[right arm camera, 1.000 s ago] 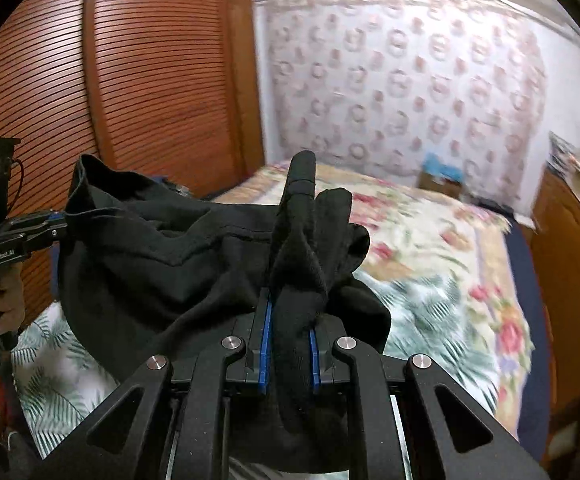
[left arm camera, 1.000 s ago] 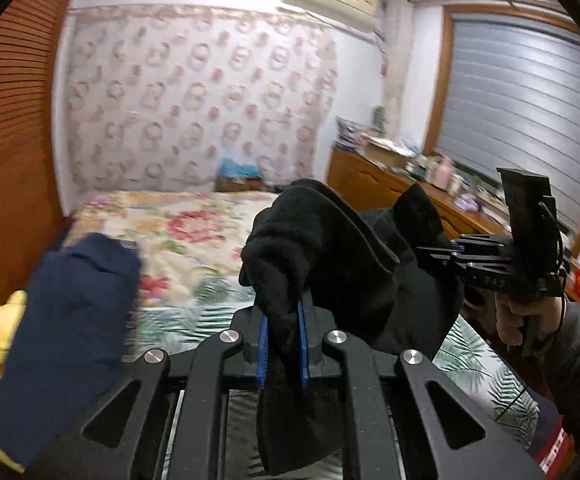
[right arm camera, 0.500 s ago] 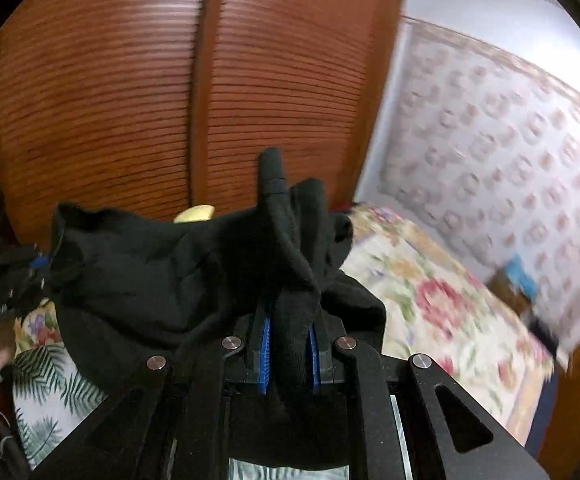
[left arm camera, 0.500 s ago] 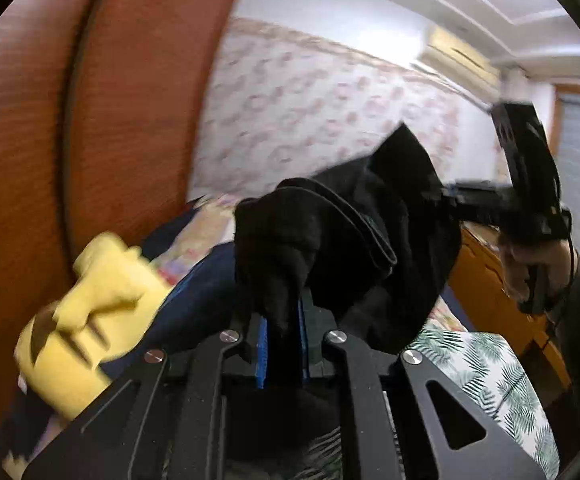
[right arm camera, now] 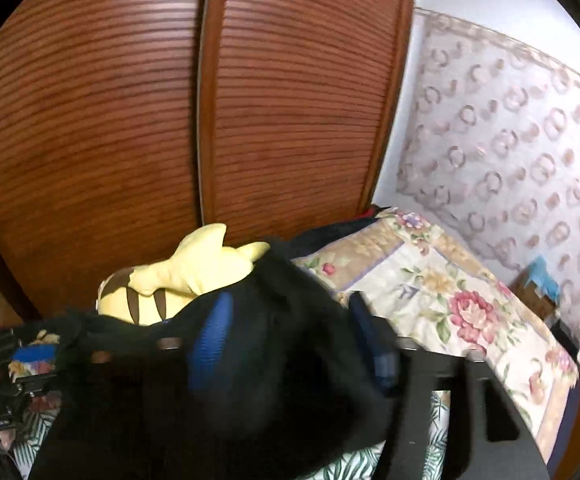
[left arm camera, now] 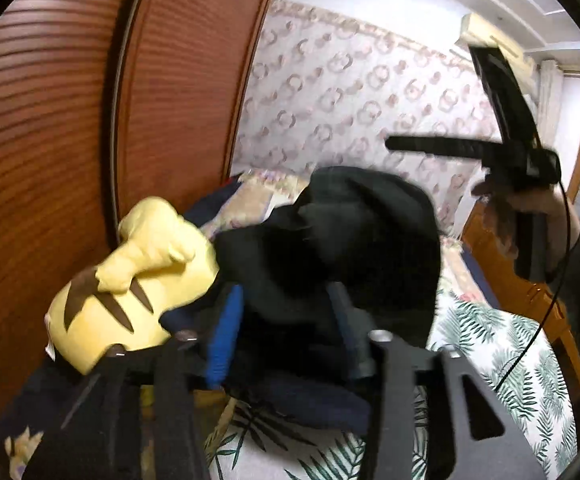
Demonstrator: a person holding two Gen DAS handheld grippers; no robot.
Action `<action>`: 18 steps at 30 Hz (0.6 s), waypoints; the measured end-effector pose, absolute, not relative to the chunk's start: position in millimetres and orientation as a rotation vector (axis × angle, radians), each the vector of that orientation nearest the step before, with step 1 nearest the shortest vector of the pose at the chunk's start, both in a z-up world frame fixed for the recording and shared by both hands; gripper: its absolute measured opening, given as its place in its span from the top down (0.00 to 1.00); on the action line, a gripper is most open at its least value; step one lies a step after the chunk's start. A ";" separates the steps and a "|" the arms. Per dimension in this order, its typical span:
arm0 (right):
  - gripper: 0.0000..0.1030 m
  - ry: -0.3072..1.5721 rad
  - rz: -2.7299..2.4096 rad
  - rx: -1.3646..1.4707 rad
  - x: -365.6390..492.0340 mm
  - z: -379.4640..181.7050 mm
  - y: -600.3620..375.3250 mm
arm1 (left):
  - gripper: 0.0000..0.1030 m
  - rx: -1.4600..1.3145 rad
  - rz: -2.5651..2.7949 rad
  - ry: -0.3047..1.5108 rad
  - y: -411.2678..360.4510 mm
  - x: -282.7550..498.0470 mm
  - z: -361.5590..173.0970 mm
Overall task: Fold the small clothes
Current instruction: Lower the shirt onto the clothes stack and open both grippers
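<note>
A black garment [left arm camera: 353,232] lies bunched between the blue pads of my left gripper [left arm camera: 284,328], whose jaws are opening and stand well apart around the cloth. In the right wrist view the same black garment [right arm camera: 290,312] drapes over my right gripper [right arm camera: 290,344]. Its jaws are opening too, with cloth loose between the pads. From the left wrist view the right gripper [left arm camera: 389,145] shows higher up at the right, held by a hand [left arm camera: 529,208]. A folded navy garment [left arm camera: 309,404] lies beneath the black one.
A yellow plush toy [left arm camera: 138,280] with brown stripes lies against the louvred wooden wardrobe doors [left arm camera: 70,120], just left of the clothes. The bed has a floral cover [right arm camera: 449,288] and a leaf-print sheet [left arm camera: 489,344]. A wooden dresser [left arm camera: 529,292] stands at the right.
Both grippers swung left toward the wardrobe and the plush toy, carrying the black garment. Their jaws, shut on the cloth before, now stand apart, and the garment sags lower.
</note>
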State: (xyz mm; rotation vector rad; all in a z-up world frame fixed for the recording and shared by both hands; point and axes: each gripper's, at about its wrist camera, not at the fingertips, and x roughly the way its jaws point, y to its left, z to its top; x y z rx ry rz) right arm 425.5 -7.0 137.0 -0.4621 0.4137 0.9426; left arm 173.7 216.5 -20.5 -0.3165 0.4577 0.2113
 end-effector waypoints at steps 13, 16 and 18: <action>0.20 0.399 0.759 -0.258 327.9 100.7 -68.2 | 0.04 -0.163 0.084 0.422 158.0 159.8 8.4; 0.15 0.373 0.705 -0.226 289.9 93.0 -92.6 | 0.01 -0.143 0.046 0.412 136.0 151.5 13.7; 0.14 0.370 0.669 -0.197 266.8 87.8 -103.2 | 0.01 -0.132 0.024 0.408 122.4 146.1 17.1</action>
